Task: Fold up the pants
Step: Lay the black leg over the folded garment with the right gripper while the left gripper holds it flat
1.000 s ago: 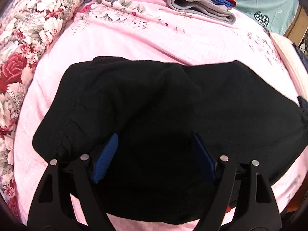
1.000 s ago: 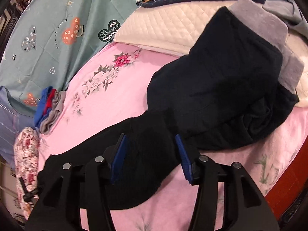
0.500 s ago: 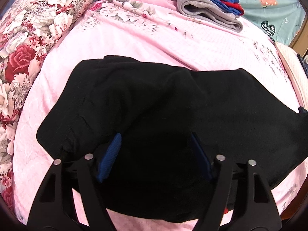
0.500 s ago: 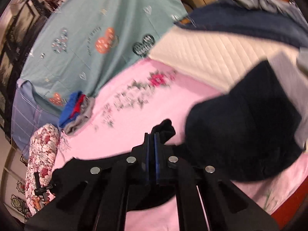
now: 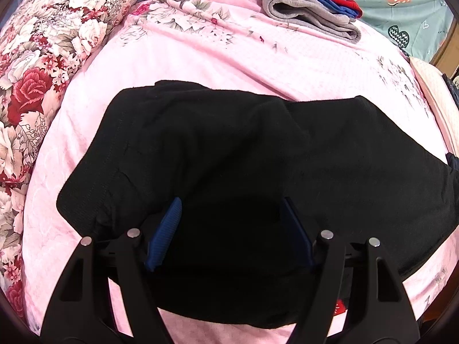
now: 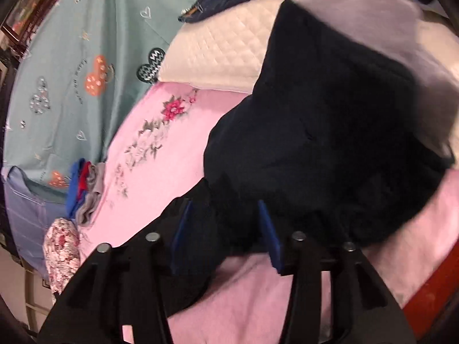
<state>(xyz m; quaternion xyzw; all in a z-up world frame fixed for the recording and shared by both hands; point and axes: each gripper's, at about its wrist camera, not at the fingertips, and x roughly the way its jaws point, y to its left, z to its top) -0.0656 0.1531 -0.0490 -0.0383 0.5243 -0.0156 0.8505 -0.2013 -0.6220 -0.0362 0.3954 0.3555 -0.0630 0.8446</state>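
Folding looks partly done: the black pants [image 5: 258,149] lie flat on the pink bedspread [image 5: 200,51], apparently doubled leg on leg, with the shorter folds across still to make. Nearest, the left gripper [image 5: 229,229] stands wide open over the cloth, pads clear of it. The right gripper [image 6: 223,238] has just been opening; dark cloth lies between its jaws, unpinched. The pants' long axis runs left to right in the left view, one end bunched toward the quilted pillow [image 6: 229,54]. Farther off sits a folded pile [image 5: 309,3].
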